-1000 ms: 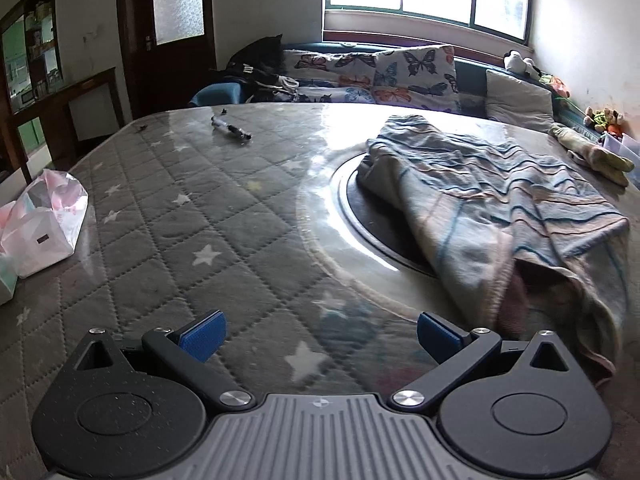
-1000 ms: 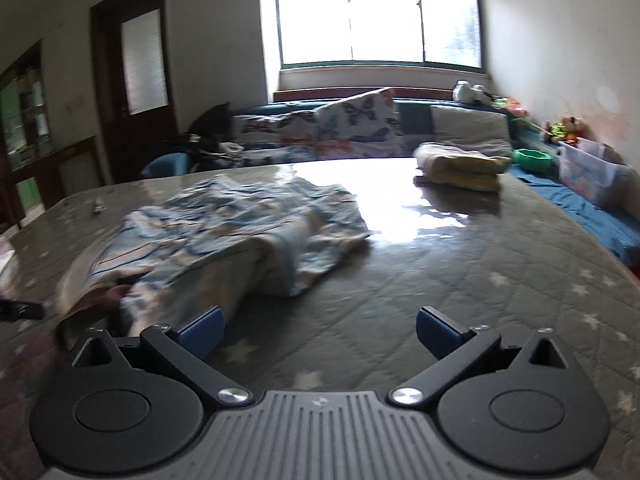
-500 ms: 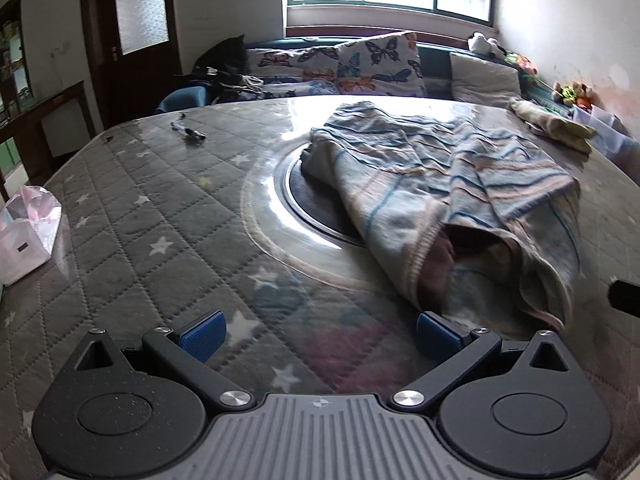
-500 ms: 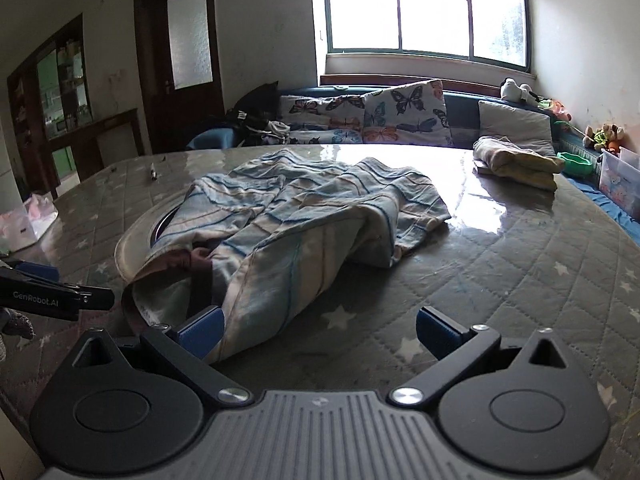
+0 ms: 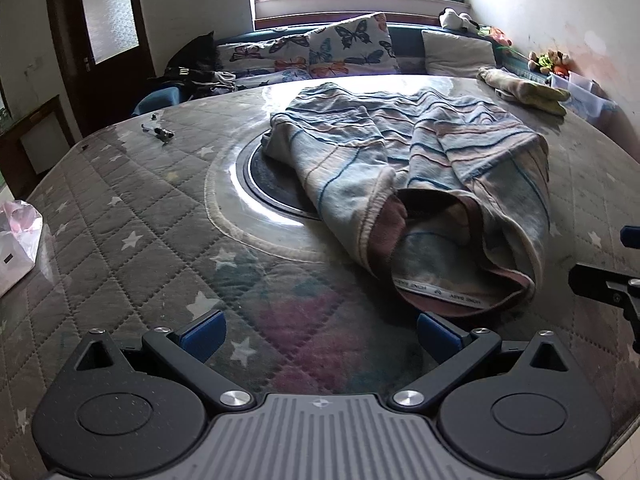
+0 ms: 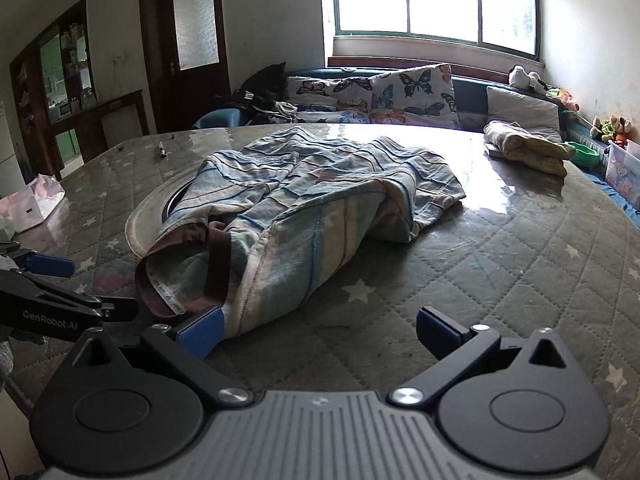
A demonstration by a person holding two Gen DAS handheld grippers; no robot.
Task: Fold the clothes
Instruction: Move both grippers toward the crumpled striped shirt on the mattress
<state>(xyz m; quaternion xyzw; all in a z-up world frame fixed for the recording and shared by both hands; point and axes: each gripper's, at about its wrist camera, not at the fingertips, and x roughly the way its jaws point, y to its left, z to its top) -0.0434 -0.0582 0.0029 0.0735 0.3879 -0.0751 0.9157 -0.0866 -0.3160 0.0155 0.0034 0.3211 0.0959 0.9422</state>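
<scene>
A crumpled blue, pink and cream striped garment (image 5: pixel 420 168) lies on the quilted star-patterned table (image 5: pixel 132 216), its brown-lined waist opening facing me. It also shows in the right wrist view (image 6: pixel 304 208). My left gripper (image 5: pixel 318 338) is open and empty, just short of the garment's near hem. My right gripper (image 6: pixel 318 330) is open and empty, its left pad (image 6: pixel 200 330) beside the waistband. The right gripper shows at the right edge of the left wrist view (image 5: pixel 608 280), and the left gripper shows at the left edge of the right wrist view (image 6: pixel 52 292).
A folded yellowish cloth (image 6: pixel 528 148) lies at the table's far right. A pen (image 5: pixel 158 131) lies far left; a white plastic bag (image 5: pixel 16 248) sits at the left edge. A round inset (image 5: pixel 272 184) lies partly under the garment. A cushioned bench (image 6: pixel 400 96) stands behind the table.
Both grippers have moved closer to the garment's waist opening, the left one swinging right so the garment is now centred. Both have stayed open.
</scene>
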